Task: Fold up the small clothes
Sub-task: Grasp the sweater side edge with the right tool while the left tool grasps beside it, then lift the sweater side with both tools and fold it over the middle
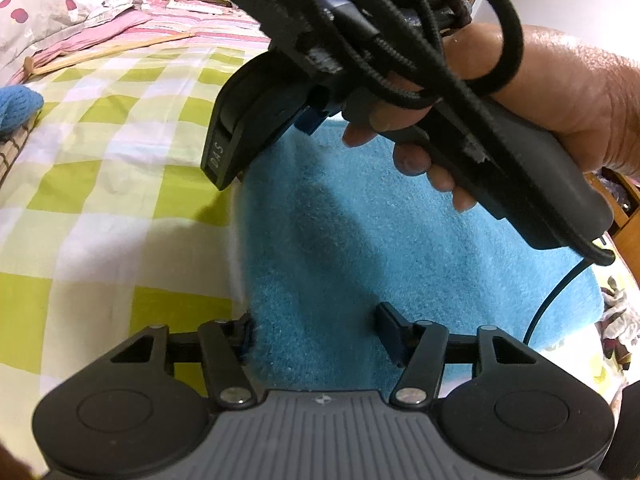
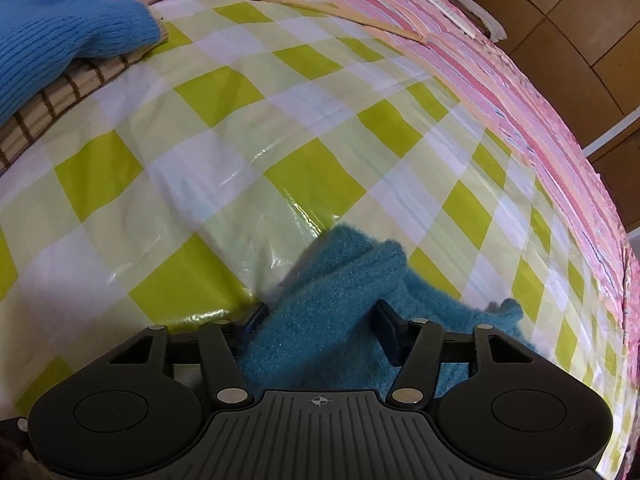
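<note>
A fluffy teal garment (image 1: 360, 240) lies spread on the green-and-white checked sheet (image 1: 100, 160). My left gripper (image 1: 316, 332) is open, low over the garment's near left edge, with the cloth between its wide-apart fingers. The right gripper (image 1: 280, 120), held by a hand, hovers over the garment's far edge in the left wrist view. In the right wrist view my right gripper (image 2: 320, 320) is open, and a raised bunched fold of the teal garment (image 2: 340, 280) sits between its fingers.
A blue knitted garment (image 2: 60, 48) lies on a striped brown mat (image 2: 60, 92) at the far left. A wooden stick (image 2: 312, 4) and pink bedding (image 2: 520, 80) lie at the back. Black cables (image 1: 440, 40) hang from the right gripper. Wooden furniture (image 2: 580, 20) stands beyond the bed.
</note>
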Action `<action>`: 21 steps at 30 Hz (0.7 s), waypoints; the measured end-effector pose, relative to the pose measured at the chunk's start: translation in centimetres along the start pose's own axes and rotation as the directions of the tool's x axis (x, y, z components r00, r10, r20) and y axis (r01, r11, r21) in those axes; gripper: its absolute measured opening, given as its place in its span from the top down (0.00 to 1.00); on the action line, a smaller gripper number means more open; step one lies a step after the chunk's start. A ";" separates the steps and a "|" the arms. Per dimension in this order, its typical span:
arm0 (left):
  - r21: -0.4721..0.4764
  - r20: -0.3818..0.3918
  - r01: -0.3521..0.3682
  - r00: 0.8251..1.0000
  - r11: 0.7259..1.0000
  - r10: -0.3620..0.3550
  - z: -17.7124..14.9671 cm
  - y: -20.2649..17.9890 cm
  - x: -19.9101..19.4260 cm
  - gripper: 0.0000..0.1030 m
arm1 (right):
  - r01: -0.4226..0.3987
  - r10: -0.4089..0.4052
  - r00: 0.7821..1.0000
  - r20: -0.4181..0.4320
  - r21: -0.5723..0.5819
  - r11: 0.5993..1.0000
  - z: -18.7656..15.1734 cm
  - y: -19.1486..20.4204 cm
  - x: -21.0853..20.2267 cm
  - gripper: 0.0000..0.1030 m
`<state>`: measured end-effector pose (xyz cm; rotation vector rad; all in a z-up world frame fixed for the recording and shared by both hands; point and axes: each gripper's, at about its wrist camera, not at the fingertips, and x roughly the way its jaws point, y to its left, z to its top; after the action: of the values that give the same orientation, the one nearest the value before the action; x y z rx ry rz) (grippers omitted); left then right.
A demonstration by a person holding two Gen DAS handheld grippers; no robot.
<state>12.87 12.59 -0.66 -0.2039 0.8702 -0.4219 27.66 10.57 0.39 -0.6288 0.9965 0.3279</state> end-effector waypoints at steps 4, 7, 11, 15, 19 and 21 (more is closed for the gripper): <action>0.003 0.002 -0.001 1.000 1.000 0.001 -0.1 -0.1 -0.2 0.41 | -0.002 0.002 1.000 0.008 0.005 1.000 -0.1 -0.1 -0.3 0.53; 0.000 0.000 0.002 1.000 1.000 -0.002 -0.1 -0.1 -0.2 0.41 | -0.005 0.005 1.000 0.002 0.004 1.000 0.0 -0.2 -0.3 0.53; -0.012 -0.004 0.006 1.000 1.000 -0.006 -0.2 0.1 -0.2 0.41 | 0.010 -0.011 1.000 -0.023 -0.022 1.000 0.3 0.3 0.1 0.51; -0.013 -0.003 0.006 1.000 1.000 -0.007 -0.2 0.0 0.0 0.41 | 0.021 -0.023 0.999 -0.040 -0.034 0.999 0.5 0.7 0.7 0.45; -0.011 -0.001 0.007 1.000 1.000 -0.007 0.0 0.1 0.3 0.41 | 0.020 -0.022 0.999 -0.035 -0.034 0.999 0.5 0.5 0.8 0.45; -0.004 0.001 0.004 1.000 1.000 -0.004 -0.1 0.0 0.4 0.41 | 0.021 -0.022 0.999 -0.024 -0.037 0.999 0.3 0.5 0.8 0.46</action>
<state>13.05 12.38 -0.97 -0.2094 0.8692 -0.4243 28.00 11.15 -0.33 -0.6781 1.0079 0.3210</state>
